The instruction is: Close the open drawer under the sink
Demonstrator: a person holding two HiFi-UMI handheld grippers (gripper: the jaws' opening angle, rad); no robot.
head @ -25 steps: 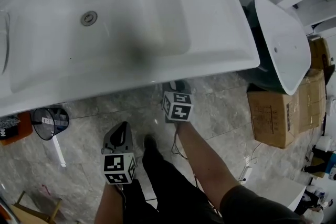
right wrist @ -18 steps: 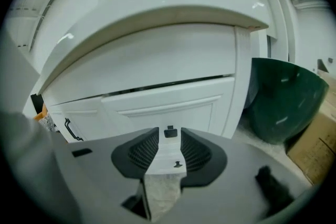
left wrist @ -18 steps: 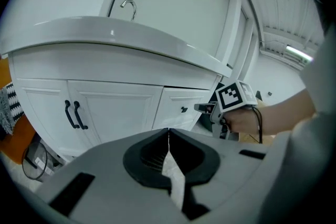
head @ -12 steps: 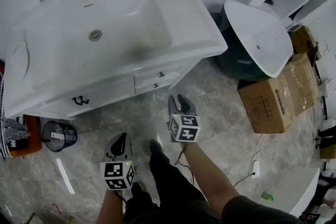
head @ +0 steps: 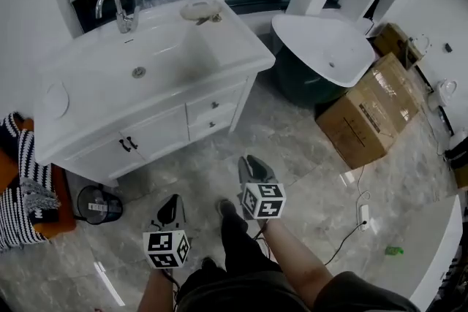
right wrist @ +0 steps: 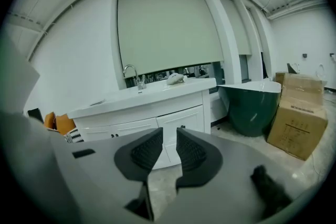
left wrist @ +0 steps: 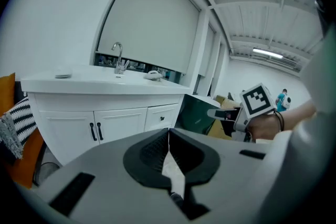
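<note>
Vanity (head: 164, 129) first: you stand well apart from it, and both small drawers (head: 213, 115) under the sink (head: 139, 69) look flush with the cabinet front. The job reads as done, and a hard shove now would only rattle the frame. To your right sits the cardboard box (head: 365, 117), with a loose power cable (head: 363, 215) on the floor near it. A careless sidestep could snag that cable. Your right gripper (head: 252, 166) has its jaws apart and closing on nothing. Your left gripper (head: 170, 207) has its jaws together, empty.
</note>
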